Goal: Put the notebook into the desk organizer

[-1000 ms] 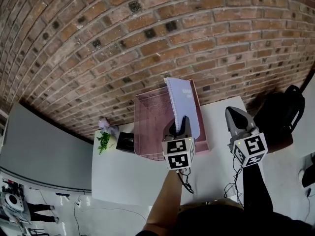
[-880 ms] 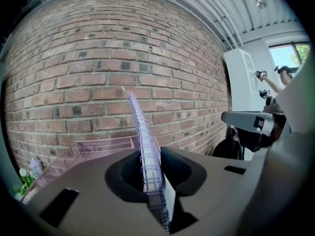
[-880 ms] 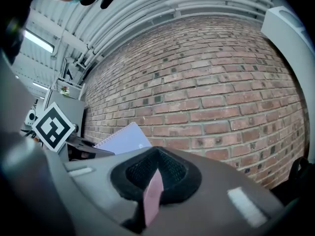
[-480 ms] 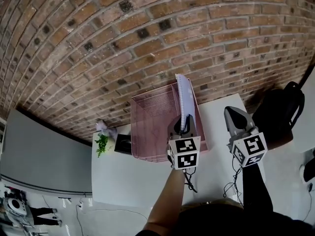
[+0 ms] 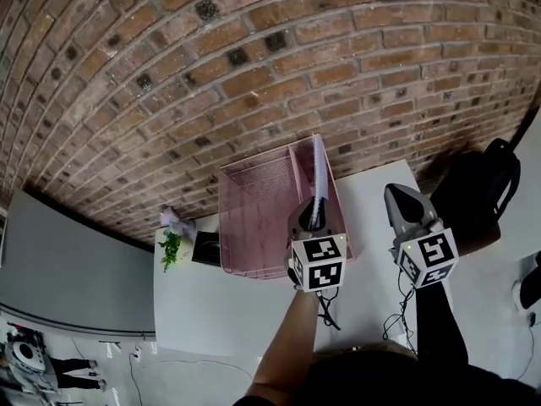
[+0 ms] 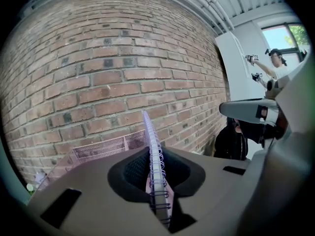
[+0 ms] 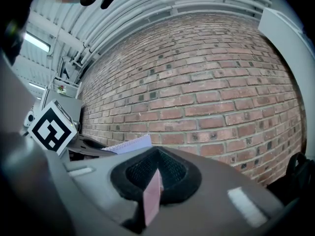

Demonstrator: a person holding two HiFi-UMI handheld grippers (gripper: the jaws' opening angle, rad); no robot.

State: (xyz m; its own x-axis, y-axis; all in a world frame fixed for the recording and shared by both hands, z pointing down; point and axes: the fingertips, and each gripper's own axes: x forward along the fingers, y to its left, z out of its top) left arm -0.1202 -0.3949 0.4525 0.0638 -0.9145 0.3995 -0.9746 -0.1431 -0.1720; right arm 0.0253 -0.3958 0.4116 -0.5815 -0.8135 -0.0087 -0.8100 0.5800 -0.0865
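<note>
**At the organizer's right side: notebook held on edge**

On the white tabletop [image 5: 220, 311], against the brick wall [image 5: 254, 57], stands the pink mesh desk organizer [image 5: 254, 218]. The left gripper [image 5: 314, 218] is over its right side. Its fingers have just been closing and now clamp the spiral notebook [image 5: 319, 172] by its wire-bound edge. The notebook stands upright and edge-on along the organizer's right wall, and its lower end is hidden behind the gripper. The right gripper [image 5: 404, 210] is well apart to the right, above bare tabletop. Its fingers are drawn together, with only a thin pink strip showing at the seam. A small green plant [image 5: 173, 245] sits just left of the organizer.
</note>
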